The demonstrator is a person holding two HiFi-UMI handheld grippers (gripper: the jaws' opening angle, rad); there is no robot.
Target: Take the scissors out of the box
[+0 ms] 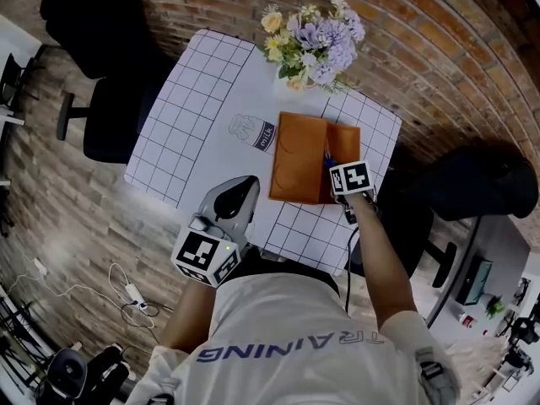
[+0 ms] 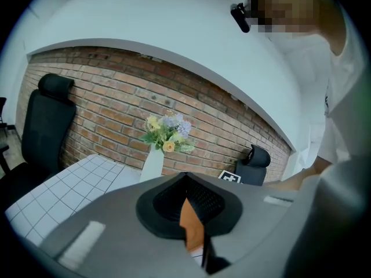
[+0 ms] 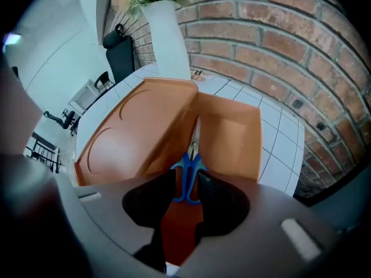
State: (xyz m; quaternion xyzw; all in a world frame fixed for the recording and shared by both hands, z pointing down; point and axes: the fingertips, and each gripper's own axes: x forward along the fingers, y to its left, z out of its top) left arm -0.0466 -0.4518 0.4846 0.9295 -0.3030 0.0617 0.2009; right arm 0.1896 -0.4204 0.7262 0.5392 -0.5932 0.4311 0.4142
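An orange box [image 1: 295, 171] lies open on the grid-patterned table [image 1: 190, 116], its lid [image 3: 130, 138] folded out to the left. Blue-handled scissors [image 3: 188, 175] lie along the box floor [image 3: 232, 135], blades pointing away from me. My right gripper [image 3: 186, 183] points steeply down into the box, open, with the scissor handles between its jaws and the pads not pressing them. In the head view its marker cube [image 1: 350, 178] covers most of the scissors [image 1: 328, 159]. My left gripper [image 1: 245, 188] hovers over the table's near edge, left of the box, shut and holding nothing [image 2: 186, 202].
A white vase of flowers [image 1: 312, 36] stands at the table's far edge, just behind the box. A flat milk-labelled pack [image 1: 253, 131] lies left of the lid. Black office chairs [image 1: 110, 83] [image 1: 472, 184] flank the table. A brick wall [image 3: 278, 45] runs behind it.
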